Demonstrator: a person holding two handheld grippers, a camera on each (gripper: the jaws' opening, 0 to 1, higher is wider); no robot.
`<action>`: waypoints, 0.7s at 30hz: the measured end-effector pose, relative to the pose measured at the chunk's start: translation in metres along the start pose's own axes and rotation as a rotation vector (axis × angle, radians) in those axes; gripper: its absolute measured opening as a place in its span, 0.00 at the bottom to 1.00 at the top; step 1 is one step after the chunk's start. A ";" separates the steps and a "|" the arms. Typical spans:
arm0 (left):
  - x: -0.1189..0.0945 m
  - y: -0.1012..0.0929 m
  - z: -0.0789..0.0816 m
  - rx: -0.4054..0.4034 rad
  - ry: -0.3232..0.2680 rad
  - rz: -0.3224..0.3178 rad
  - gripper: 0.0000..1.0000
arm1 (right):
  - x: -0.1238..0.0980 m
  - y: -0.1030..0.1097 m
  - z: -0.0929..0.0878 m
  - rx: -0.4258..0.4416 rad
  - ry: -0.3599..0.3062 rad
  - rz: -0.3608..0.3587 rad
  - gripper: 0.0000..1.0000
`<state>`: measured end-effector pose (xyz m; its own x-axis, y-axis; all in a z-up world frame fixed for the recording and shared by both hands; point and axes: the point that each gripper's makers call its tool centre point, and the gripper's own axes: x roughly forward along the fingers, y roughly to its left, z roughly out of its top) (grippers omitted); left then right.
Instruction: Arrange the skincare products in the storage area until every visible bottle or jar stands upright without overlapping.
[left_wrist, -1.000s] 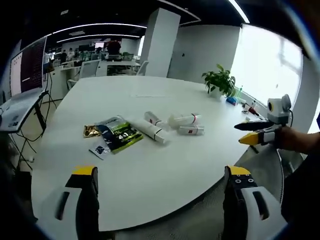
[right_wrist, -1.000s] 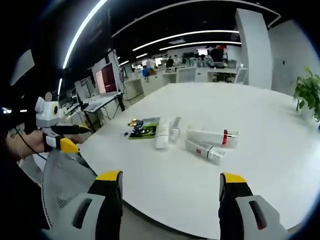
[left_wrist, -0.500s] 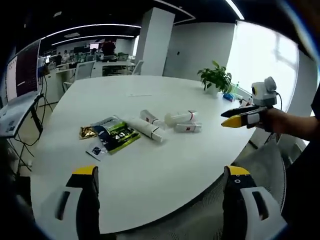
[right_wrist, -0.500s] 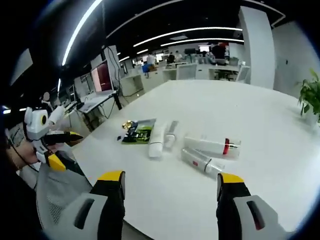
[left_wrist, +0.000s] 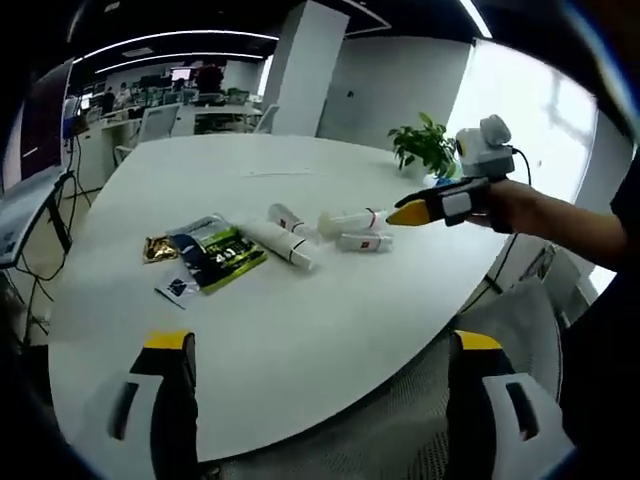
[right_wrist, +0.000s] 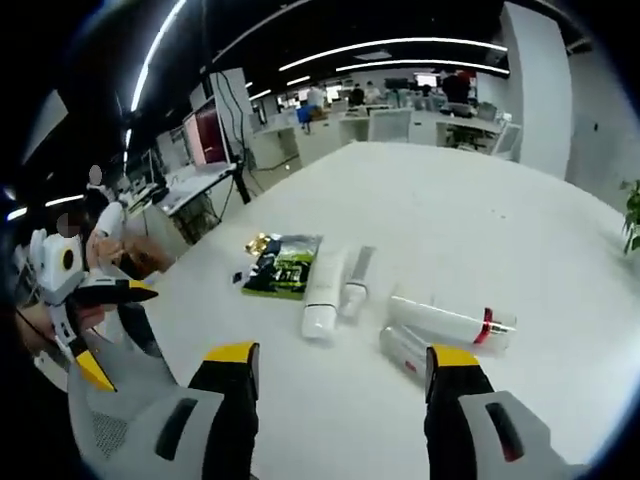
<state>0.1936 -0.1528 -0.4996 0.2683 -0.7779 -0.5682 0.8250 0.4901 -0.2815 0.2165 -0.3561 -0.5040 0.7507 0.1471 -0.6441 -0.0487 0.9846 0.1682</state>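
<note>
though white and red-banded, the tubes (right_wrist: 452, 324) lie flat — none upright.

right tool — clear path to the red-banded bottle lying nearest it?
Probably yes. The right tool is open, and the red-banded bottle lies flat just beyond its jaws, with bare table and nothing between.
</note>
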 end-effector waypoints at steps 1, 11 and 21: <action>0.001 0.001 0.002 -0.010 -0.001 -0.005 0.99 | 0.004 0.001 0.000 0.001 0.007 0.004 0.69; 0.004 0.012 0.000 -0.002 0.018 -0.008 0.99 | 0.041 0.022 0.019 -0.021 0.050 0.055 0.66; 0.004 0.026 -0.004 -0.004 0.030 -0.010 0.99 | 0.085 0.030 0.033 -0.001 0.103 0.089 0.64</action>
<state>0.2142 -0.1420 -0.5124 0.2449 -0.7709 -0.5880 0.8257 0.4837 -0.2903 0.3005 -0.3177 -0.5287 0.6718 0.2429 -0.6998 -0.1125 0.9672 0.2277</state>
